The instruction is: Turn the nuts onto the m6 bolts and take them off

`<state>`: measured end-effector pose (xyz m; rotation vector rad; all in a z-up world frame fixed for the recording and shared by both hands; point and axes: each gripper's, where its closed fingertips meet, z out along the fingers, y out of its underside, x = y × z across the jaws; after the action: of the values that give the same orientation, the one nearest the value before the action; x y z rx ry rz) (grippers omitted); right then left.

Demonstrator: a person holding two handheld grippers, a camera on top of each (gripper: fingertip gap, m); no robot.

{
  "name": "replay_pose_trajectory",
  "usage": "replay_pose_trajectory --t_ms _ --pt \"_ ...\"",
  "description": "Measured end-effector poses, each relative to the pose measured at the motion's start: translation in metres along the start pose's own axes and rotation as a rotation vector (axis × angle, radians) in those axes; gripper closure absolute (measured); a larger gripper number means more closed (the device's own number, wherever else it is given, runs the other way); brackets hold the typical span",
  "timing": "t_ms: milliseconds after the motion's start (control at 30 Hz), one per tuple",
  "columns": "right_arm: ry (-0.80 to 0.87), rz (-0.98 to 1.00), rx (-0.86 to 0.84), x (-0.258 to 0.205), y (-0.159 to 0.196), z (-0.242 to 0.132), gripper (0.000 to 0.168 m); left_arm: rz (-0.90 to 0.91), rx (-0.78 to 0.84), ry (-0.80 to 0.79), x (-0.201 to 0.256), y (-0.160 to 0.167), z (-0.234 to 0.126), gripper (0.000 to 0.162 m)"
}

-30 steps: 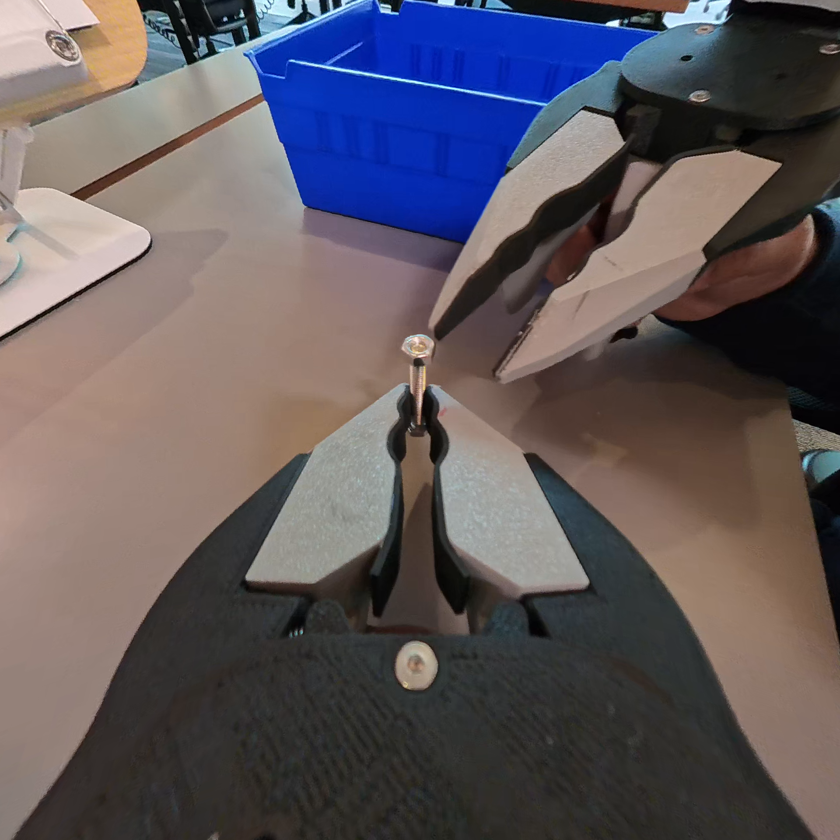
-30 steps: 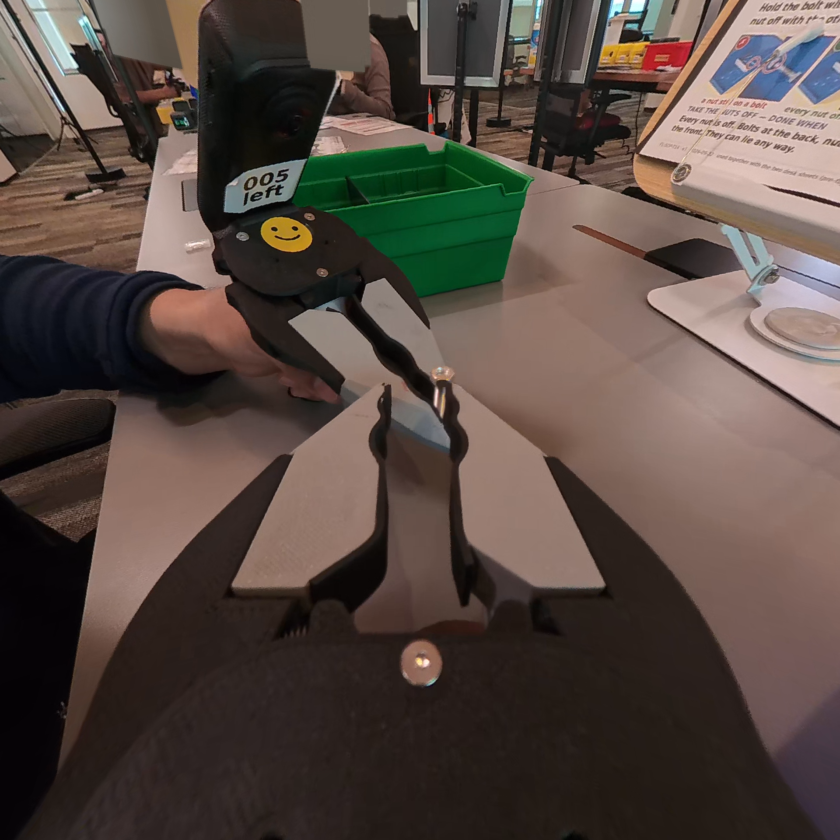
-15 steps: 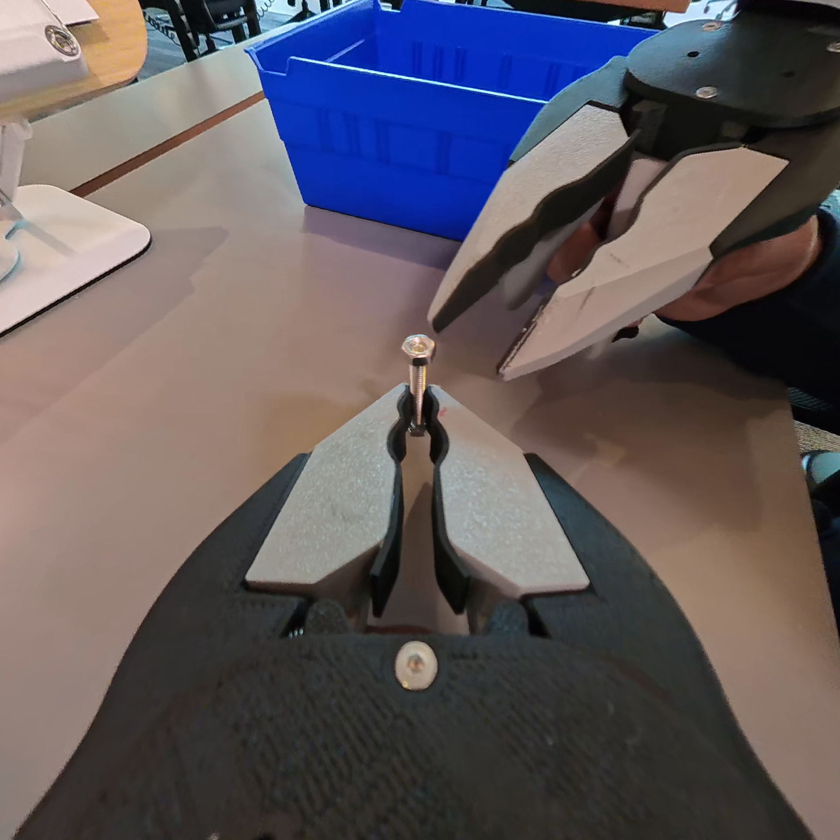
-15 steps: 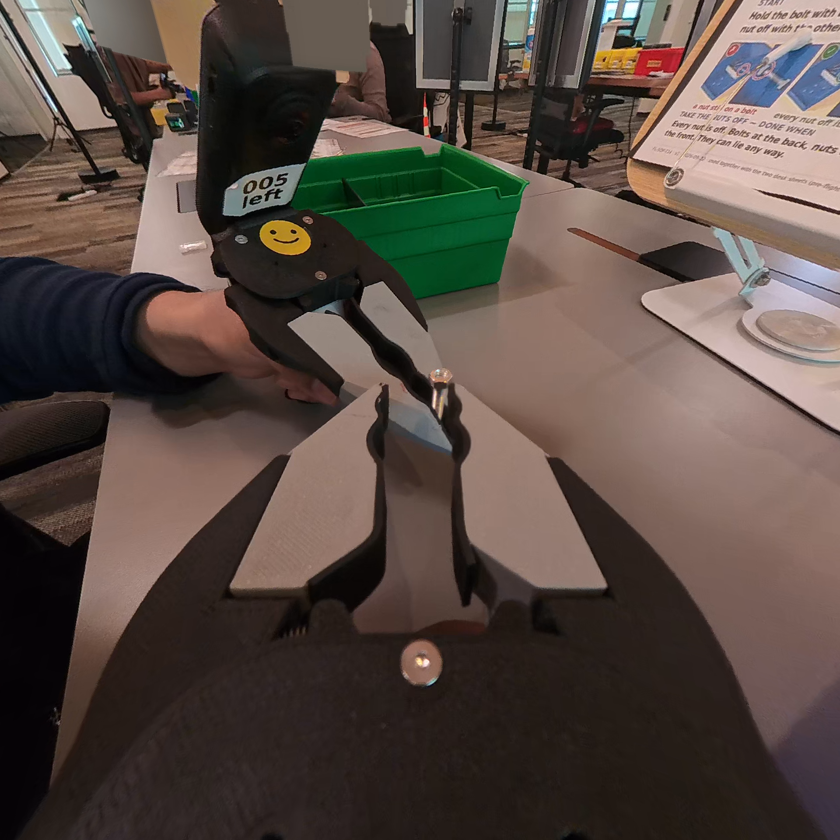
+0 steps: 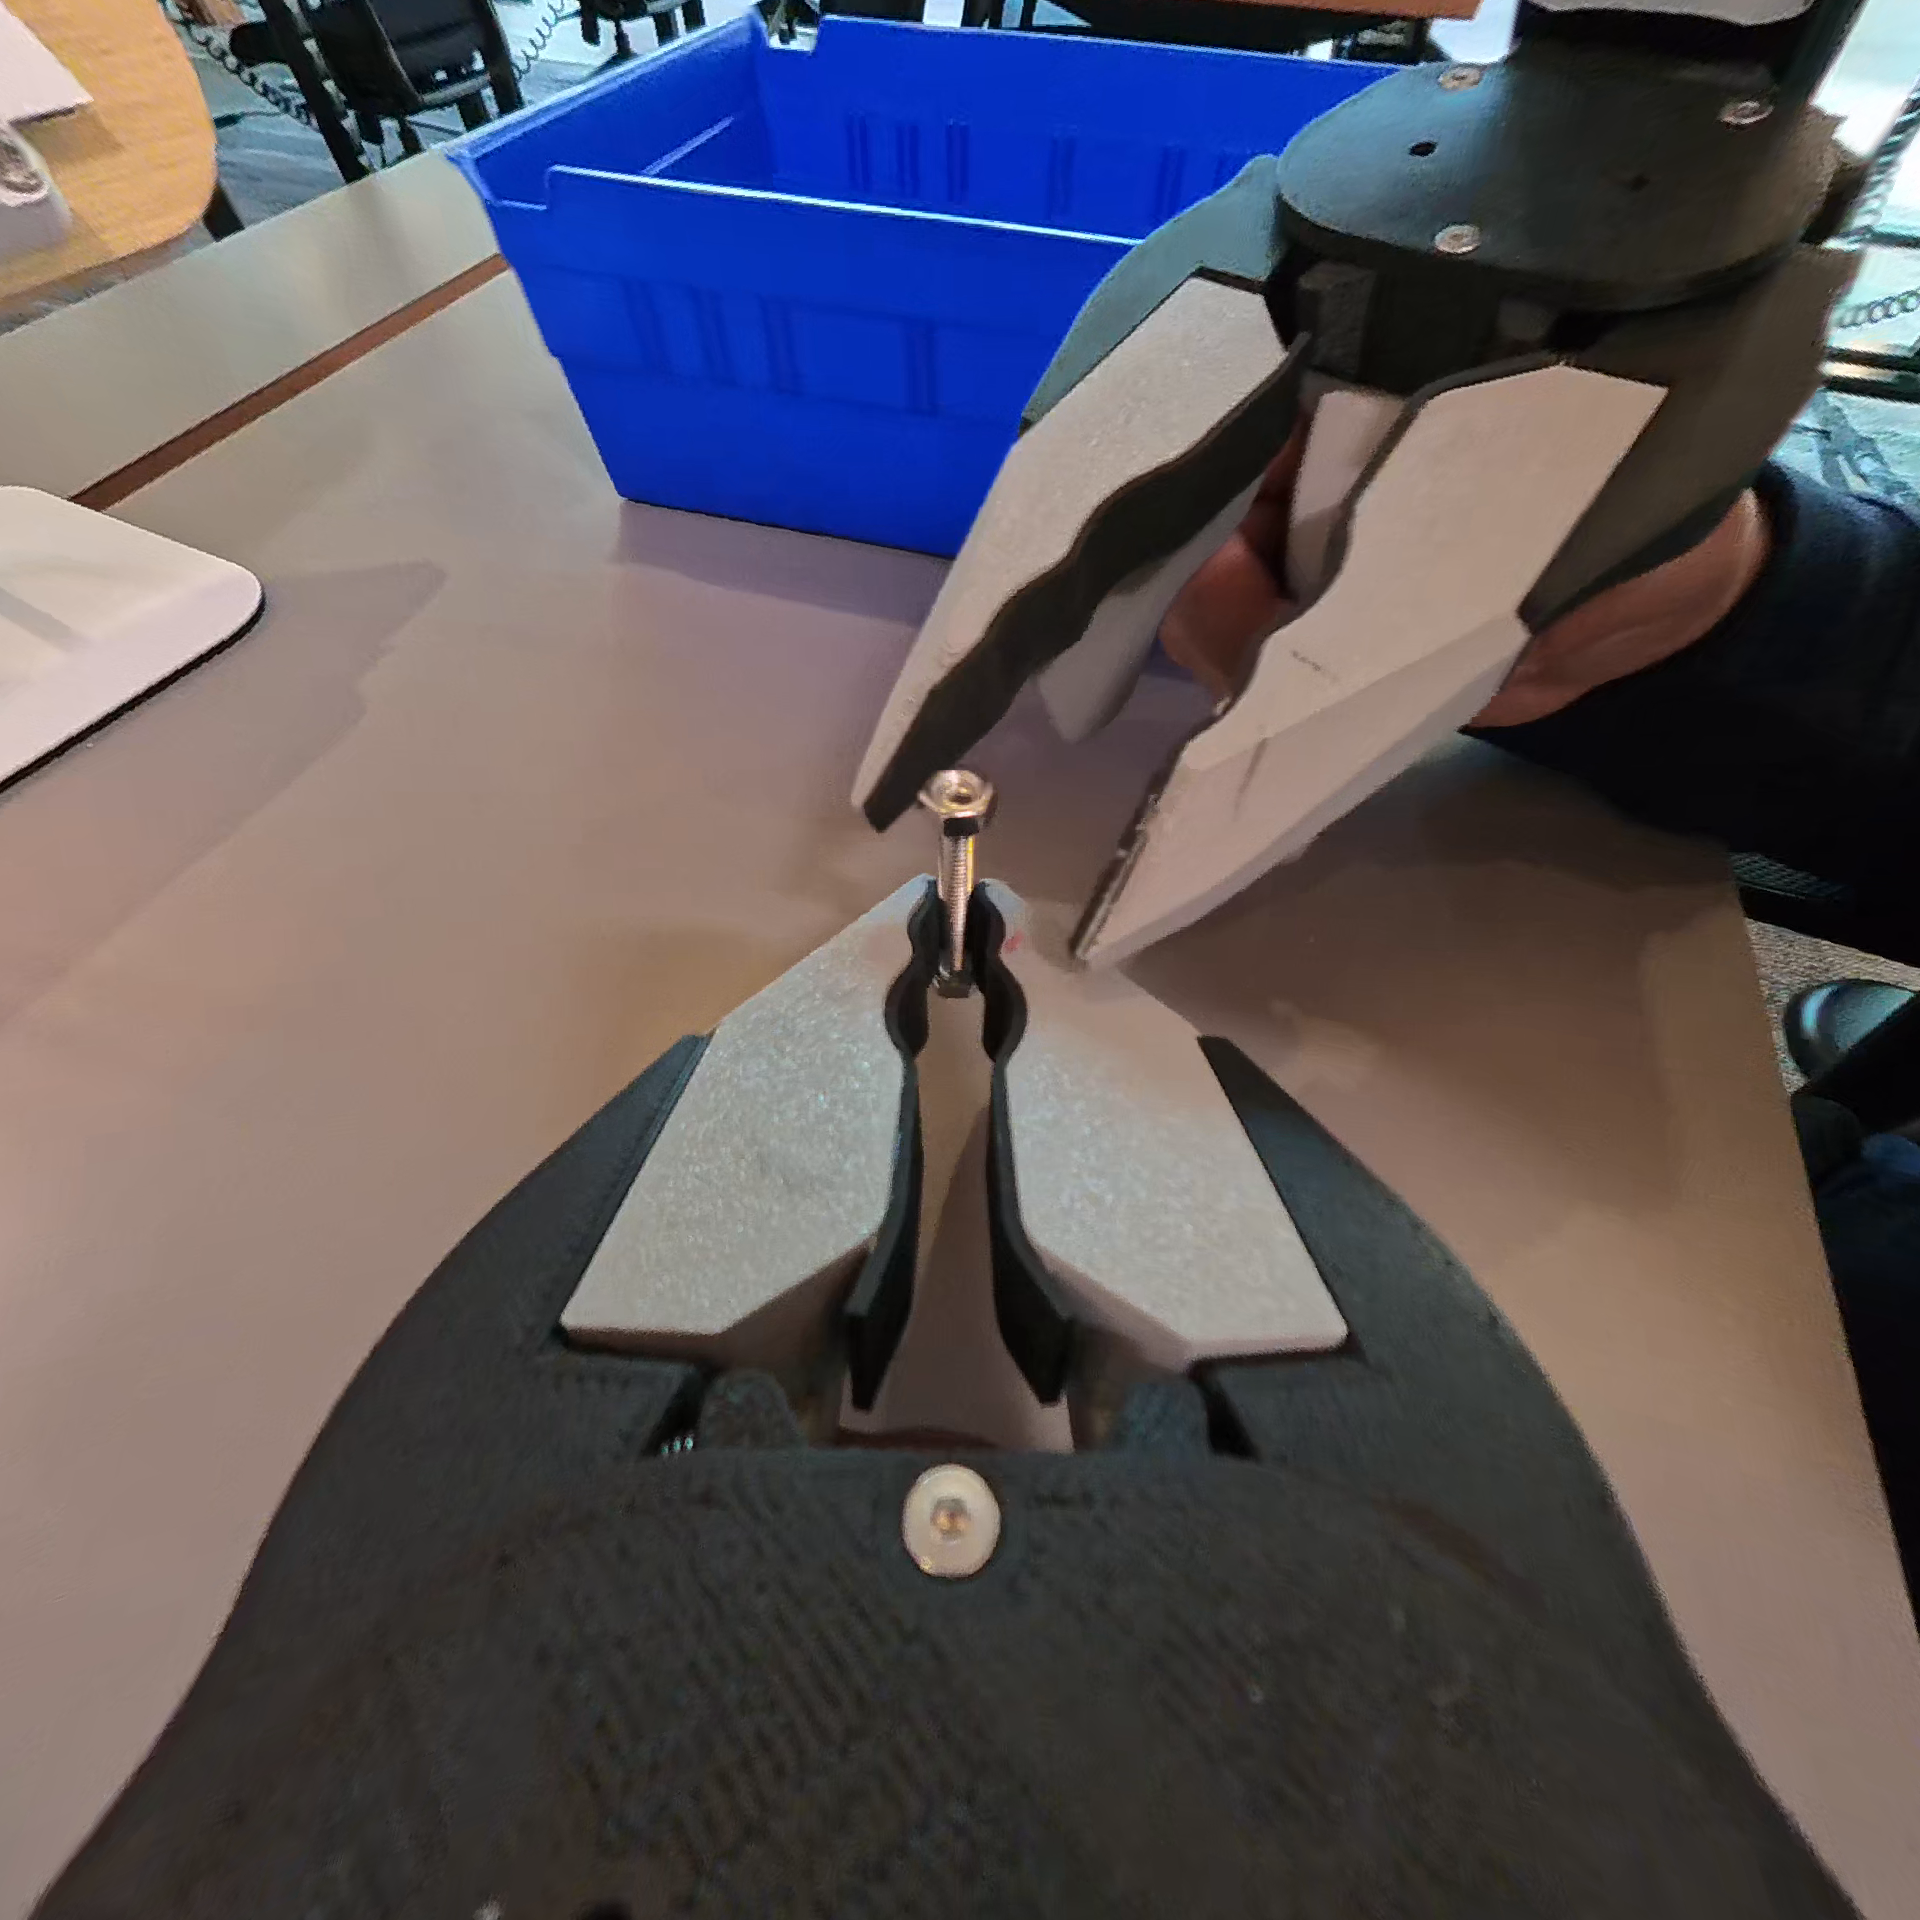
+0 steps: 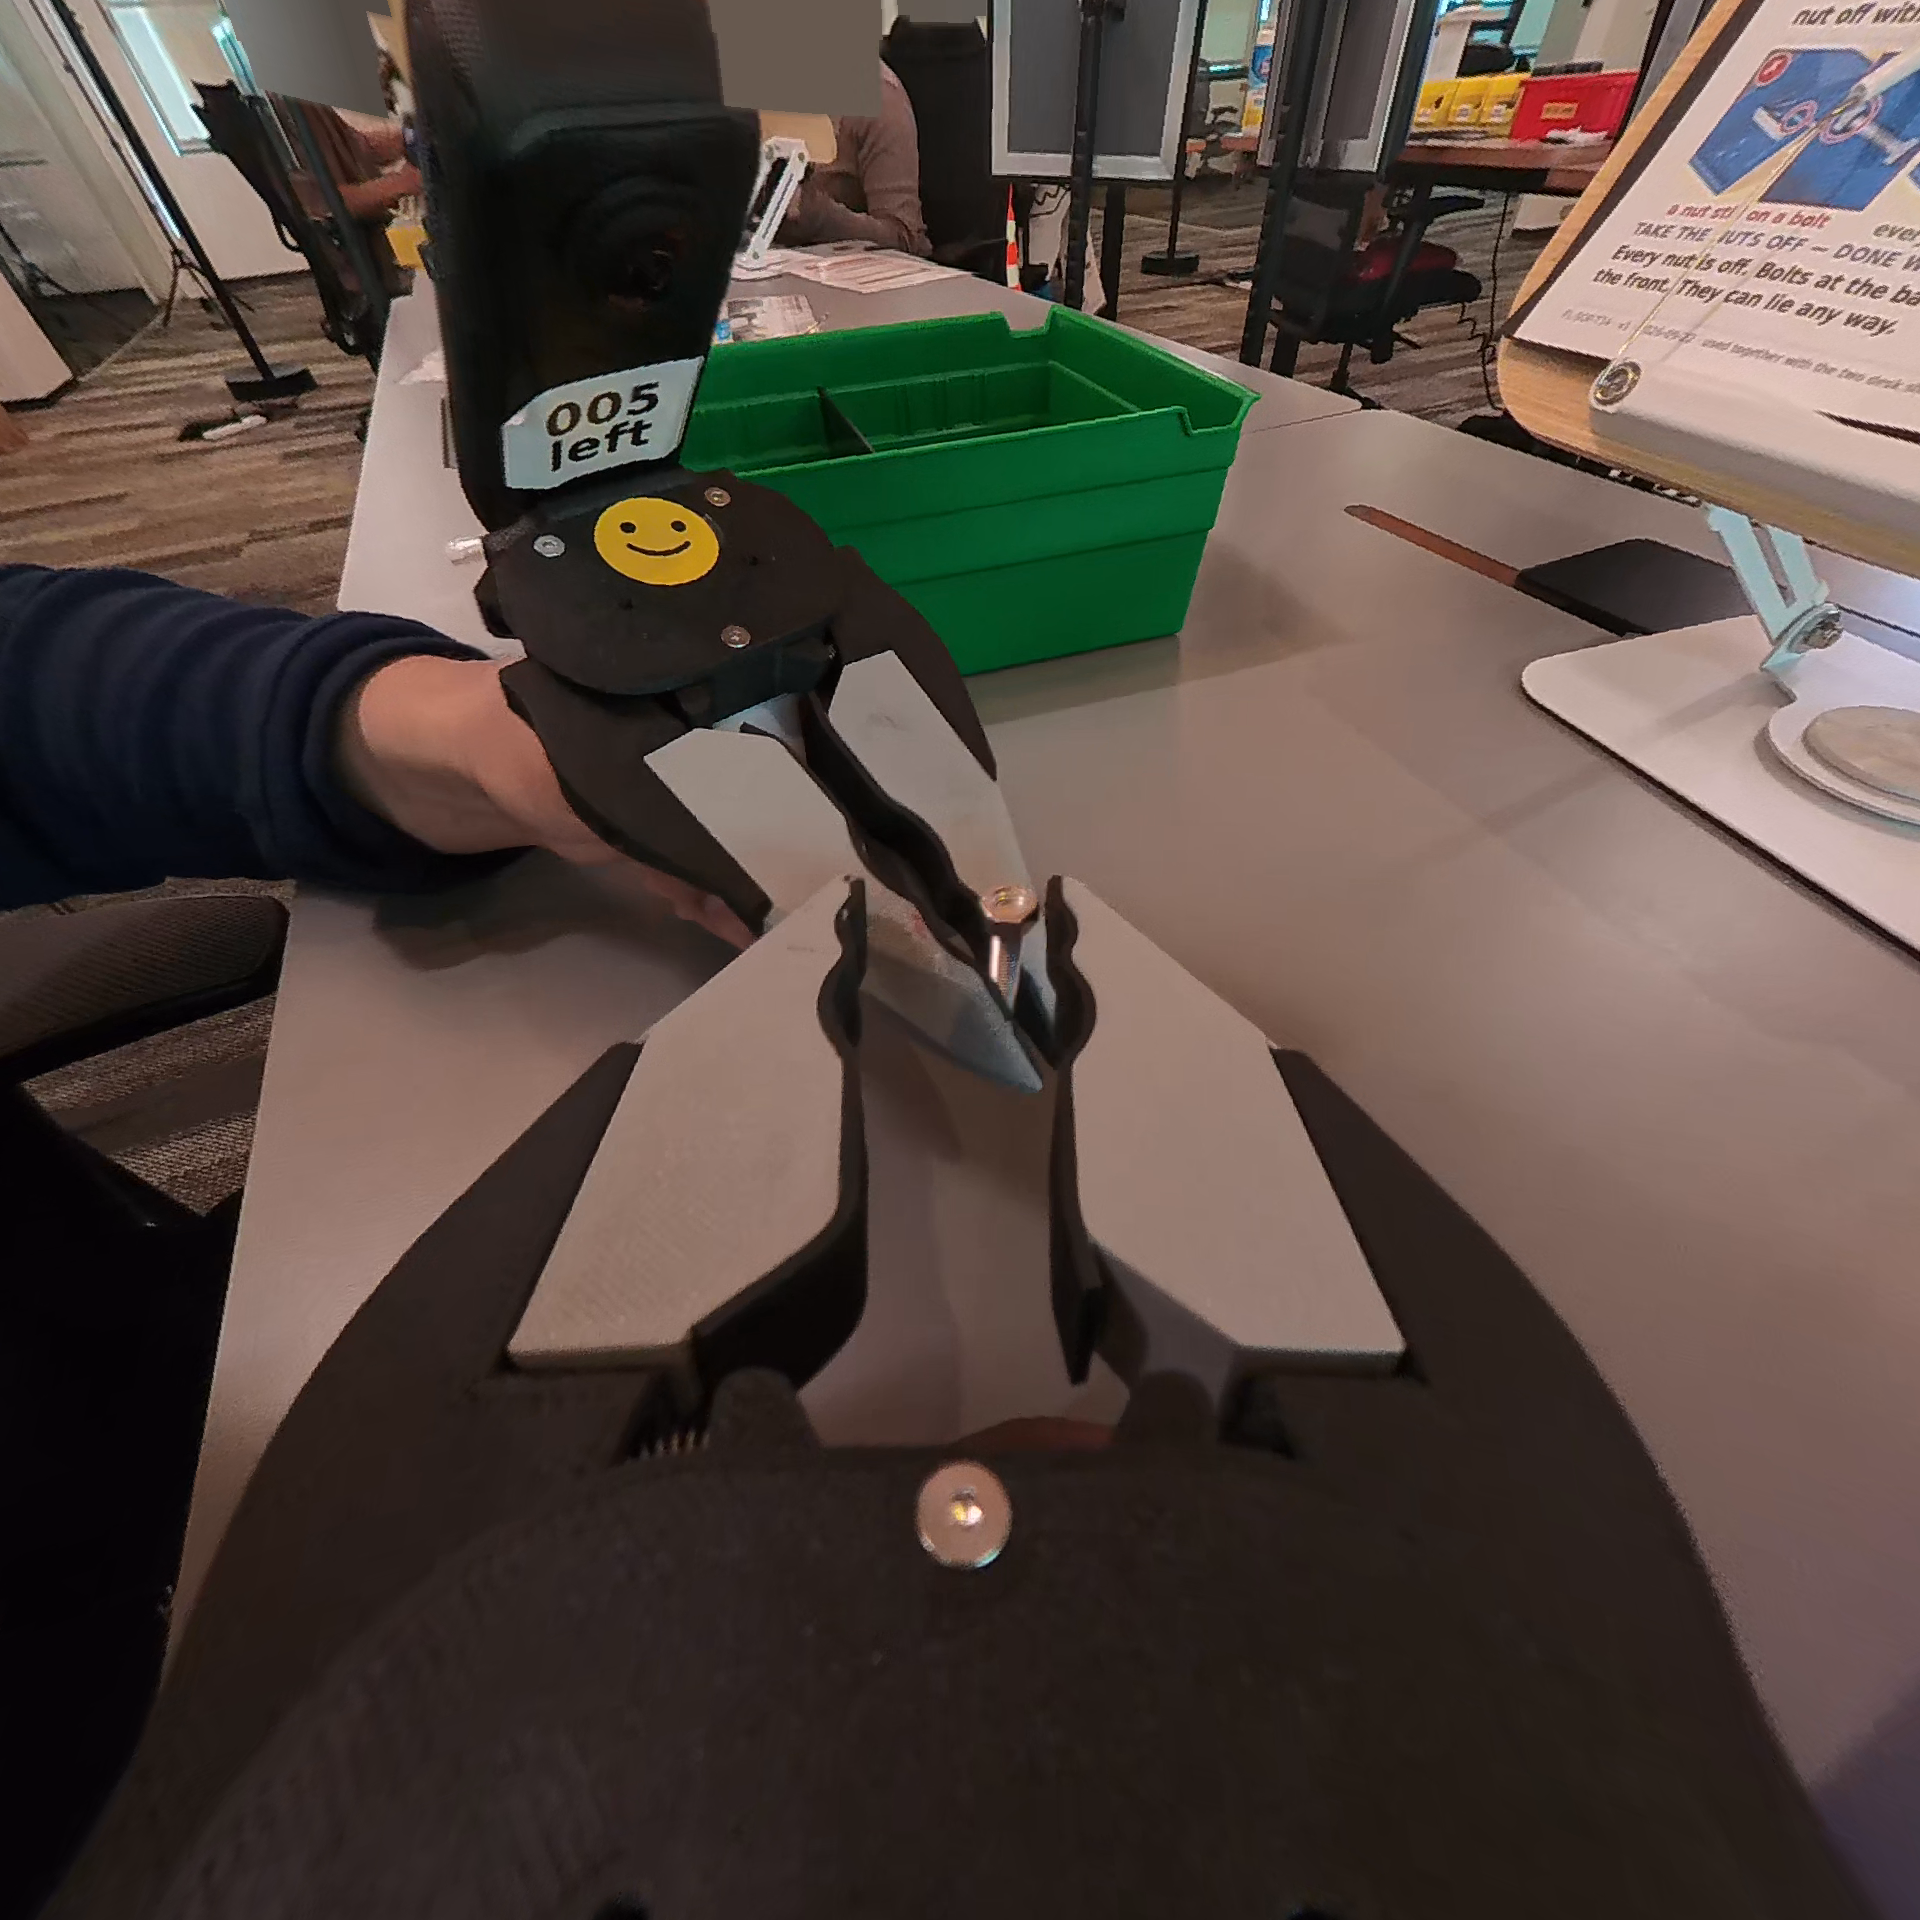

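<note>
My left gripper (image 5: 956, 920) is shut on a silver bolt (image 5: 956, 894) and holds it upright above the grey table (image 5: 416, 831). A hex nut (image 5: 958, 802) sits at the bolt's top end. My right gripper (image 5: 977, 878) is open, tilted down from the upper right, with its fingers on either side of the nut. One of its fingertips (image 5: 883, 805) is right beside the nut. In the right wrist view the nut (image 6: 1008, 904) lies between the open tips of the right gripper (image 6: 954, 904), close to the right finger (image 6: 1065, 925). The left gripper (image 6: 1023, 1029) reaches in from the left.
A blue bin (image 5: 831, 343) stands behind the bolt. A green bin with dividers (image 6: 987, 499) stands behind the left gripper. A white stand base (image 6: 1714, 727) holding an instruction board (image 6: 1714, 260) is at the right, with a dark flat object (image 6: 1621, 592) beside it. About 4 cm separates my left fingertips from my right.
My right gripper has moved in toward the bolt, so its open fingers now straddle the nut. The left gripper still holds the bolt upright.
</note>
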<state>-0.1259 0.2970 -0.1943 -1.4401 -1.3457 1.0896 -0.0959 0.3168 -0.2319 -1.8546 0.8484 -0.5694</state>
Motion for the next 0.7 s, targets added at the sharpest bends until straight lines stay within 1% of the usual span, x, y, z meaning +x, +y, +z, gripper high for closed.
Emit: replay_pose_trajectory --t_ms 133,333,500,600,700 --pt "0.015 -0.002 -0.005 0.003 0.001 -0.001 0.135 -0.031 -0.012 -0.031 -0.011 0.004 -0.002 0.159" --pt "0.017 0.011 0.002 0.004 0.001 -0.002 0.137 -0.064 0.006 -0.052 -0.021 0.002 -0.007 0.159" --pt "0.02 0.015 0.013 0.004 -0.002 0.0 0.13 -0.026 0.04 0.035 0.001 -0.006 -0.003 0.159" --pt "-0.011 0.021 0.029 -0.002 -0.004 0.001 0.129 -0.001 0.03 0.043 0.009 -0.006 0.0 0.159" --pt "-0.033 0.013 0.035 -0.007 -0.006 0.002 0.129 -0.013 0.029 0.039 0.007 -0.006 0.0 0.159"
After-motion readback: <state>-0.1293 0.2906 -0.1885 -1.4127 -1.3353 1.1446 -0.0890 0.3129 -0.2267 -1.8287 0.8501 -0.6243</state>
